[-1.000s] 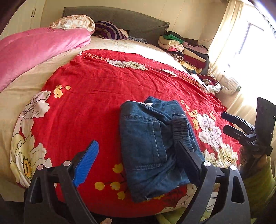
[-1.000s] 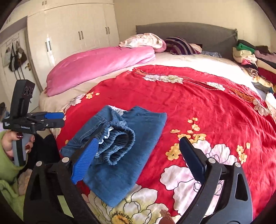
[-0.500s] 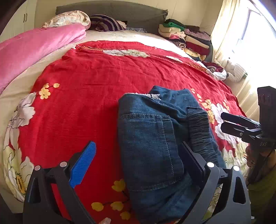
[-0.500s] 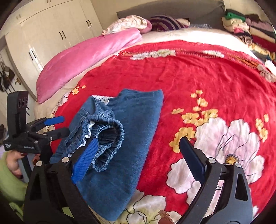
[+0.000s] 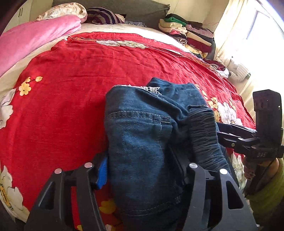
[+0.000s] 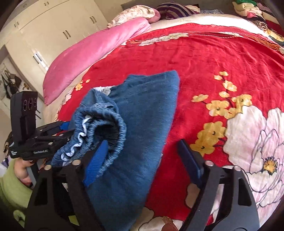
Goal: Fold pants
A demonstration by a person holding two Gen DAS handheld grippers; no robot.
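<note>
Folded blue denim pants [image 5: 142,135] lie on the red flowered bedspread [image 5: 74,74] near the bed's front edge. My left gripper [image 5: 140,165] has its jaws on both sides of the folded bundle and pressed against the cloth. In the right wrist view the pants [image 6: 142,124] show their elastic waistband [image 6: 106,124] rolled on the left. My right gripper [image 6: 143,158] is open, its left finger tucked at the waistband and its right finger over bare bedspread [image 6: 204,58]. Each gripper shows in the other's view, the right one [image 5: 223,132] and the left one [image 6: 60,131].
A pink quilt [image 5: 30,39] lies along the bed's left side, with pillows [image 5: 104,15] at the grey headboard. A stack of folded clothes [image 5: 188,33] sits at the far right by the curtained window. White wardrobes [image 6: 58,33] stand to the left.
Both grippers moved forward and down onto the pants. The left gripper's jaws narrowed around the folded bundle. The right gripper's left finger reached the waistband.
</note>
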